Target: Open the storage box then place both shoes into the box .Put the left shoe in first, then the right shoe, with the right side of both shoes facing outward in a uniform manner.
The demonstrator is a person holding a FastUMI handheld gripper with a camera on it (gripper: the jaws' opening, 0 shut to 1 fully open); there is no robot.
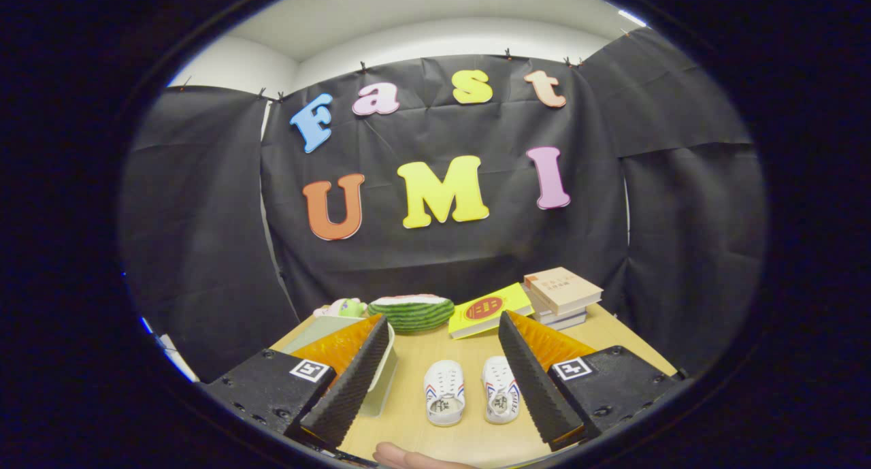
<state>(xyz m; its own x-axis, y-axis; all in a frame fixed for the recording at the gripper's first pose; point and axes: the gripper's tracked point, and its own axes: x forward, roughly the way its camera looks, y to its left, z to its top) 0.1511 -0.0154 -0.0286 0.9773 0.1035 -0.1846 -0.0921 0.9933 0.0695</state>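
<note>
Nothing done yet, by my judgement: my fingers (442, 377) are spread apart and empty above the desk (469, 438), both white shoes (471, 391) sit side by side between them, and the pale storage box (381, 377) beside my left finger looks unopened.

We see two shoes (472, 391) side by side on the table (469, 350), between our spread fingers (347, 374). The storage box (378, 377) sits left; books (562, 295) far right.
</note>
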